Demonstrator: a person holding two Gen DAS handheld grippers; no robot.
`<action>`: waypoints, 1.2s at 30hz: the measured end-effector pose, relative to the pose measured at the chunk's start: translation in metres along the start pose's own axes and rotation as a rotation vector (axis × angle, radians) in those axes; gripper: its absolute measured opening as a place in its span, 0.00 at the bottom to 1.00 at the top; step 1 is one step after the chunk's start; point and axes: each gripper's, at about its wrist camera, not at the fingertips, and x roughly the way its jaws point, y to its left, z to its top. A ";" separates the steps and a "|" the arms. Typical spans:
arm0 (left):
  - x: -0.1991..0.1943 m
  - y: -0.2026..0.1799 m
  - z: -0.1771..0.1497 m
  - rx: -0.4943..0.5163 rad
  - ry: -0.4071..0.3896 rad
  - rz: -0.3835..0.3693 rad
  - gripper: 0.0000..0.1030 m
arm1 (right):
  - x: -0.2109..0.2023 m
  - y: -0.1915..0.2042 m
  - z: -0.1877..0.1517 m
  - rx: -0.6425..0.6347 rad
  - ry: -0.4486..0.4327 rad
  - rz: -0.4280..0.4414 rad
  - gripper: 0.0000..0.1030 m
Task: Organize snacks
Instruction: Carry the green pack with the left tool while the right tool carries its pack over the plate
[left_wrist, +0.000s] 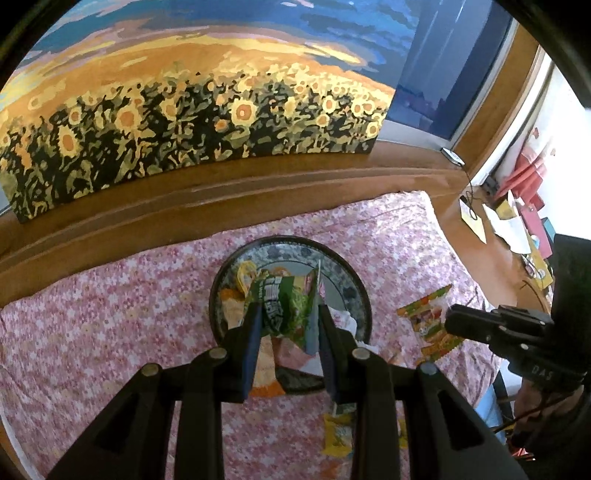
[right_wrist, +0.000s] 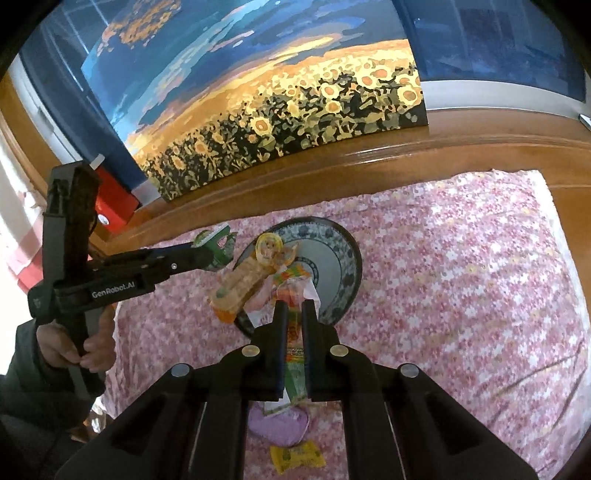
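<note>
Left wrist view: the left gripper (left_wrist: 286, 317) is clamping its jaws on a green snack packet (left_wrist: 282, 301) above the patterned plate (left_wrist: 354, 288) at twelve o'clock, presumably for dropping there. The right gripper (right_wrist: 294, 314) is pinching an orange-green packet (right_wrist: 293, 332) (jaws nearly together). The plate is sitting on a flowered bedspread (left_wrist: 110, 295).

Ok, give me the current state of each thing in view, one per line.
left gripper: jaws shut on green snack packet, above the plate
right gripper: jaws shut on orange-green snack packet
plate: on floral cloth, several snacks piled in it
yellow candy: loose on the cloth
purple pouch: loose on the cloth
</note>
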 end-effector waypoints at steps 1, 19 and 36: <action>0.001 0.001 0.002 0.003 0.001 0.001 0.29 | 0.003 0.000 0.003 -0.003 0.001 0.003 0.08; 0.044 0.008 0.044 0.058 0.053 -0.008 0.29 | 0.054 -0.011 0.044 0.019 0.016 0.028 0.08; 0.070 0.010 0.050 0.056 0.098 -0.012 0.30 | 0.103 -0.032 0.050 0.123 0.043 0.077 0.08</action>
